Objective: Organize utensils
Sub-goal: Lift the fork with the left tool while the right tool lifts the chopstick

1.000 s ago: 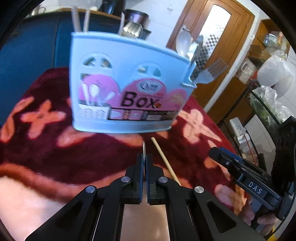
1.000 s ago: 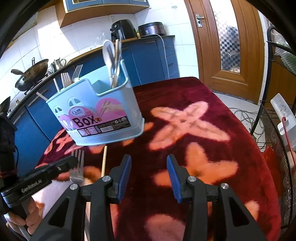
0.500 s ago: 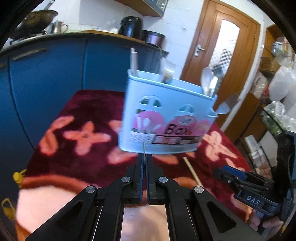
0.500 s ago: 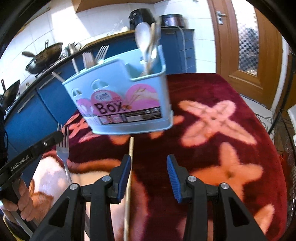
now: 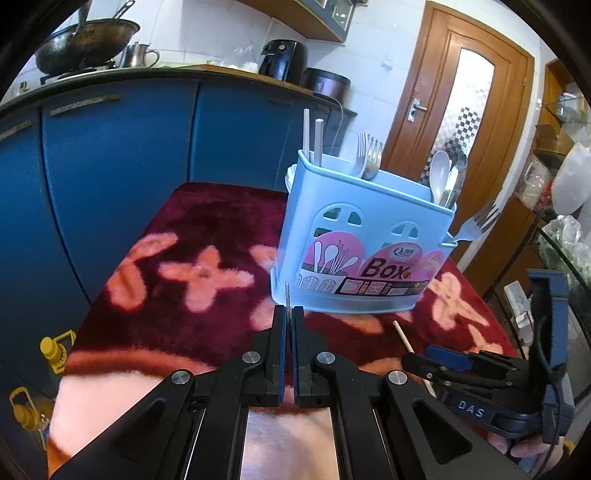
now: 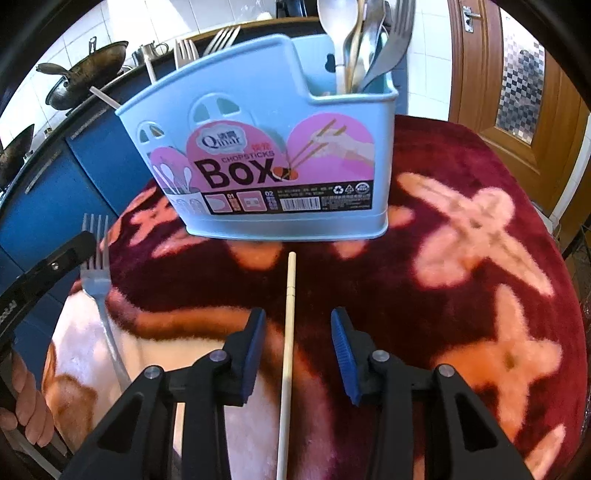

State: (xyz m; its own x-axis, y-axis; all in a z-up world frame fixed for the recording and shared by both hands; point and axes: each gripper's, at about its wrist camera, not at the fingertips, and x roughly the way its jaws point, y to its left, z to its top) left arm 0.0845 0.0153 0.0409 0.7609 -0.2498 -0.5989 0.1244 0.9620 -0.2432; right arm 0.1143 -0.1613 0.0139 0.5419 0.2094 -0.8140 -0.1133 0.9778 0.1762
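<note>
The right gripper (image 6: 297,352), black with blue pads, points down at the tabletop with its jaws closing. A pale wooden chopstick (image 6: 288,343) lies on the cloth between them, closer to the left pad; neither pad touches it yet. The stick runs straight ahead of the gripper, its far tip just short of the holder.

The left gripper (image 5: 289,325) is pressed together on the thin handle of a silver metal fork (image 6: 96,273). In the left wrist view only a sliver of that handle sticks out past the pads; in the right wrist view the fork stands with its tines up, off to the left of the right gripper.

Under both lies a dark red plush cloth with orange flower shapes (image 6: 476,236). Just beyond the grippers stands the light blue plastic utensil holder with a pink "Box" label (image 6: 266,155), upright on the cloth. Its right compartment holds spoons (image 6: 338,33), and forks and pale sticks stand further left.

Behind it are blue kitchen cabinets (image 5: 110,166) and a brown wooden door (image 5: 461,110).
</note>
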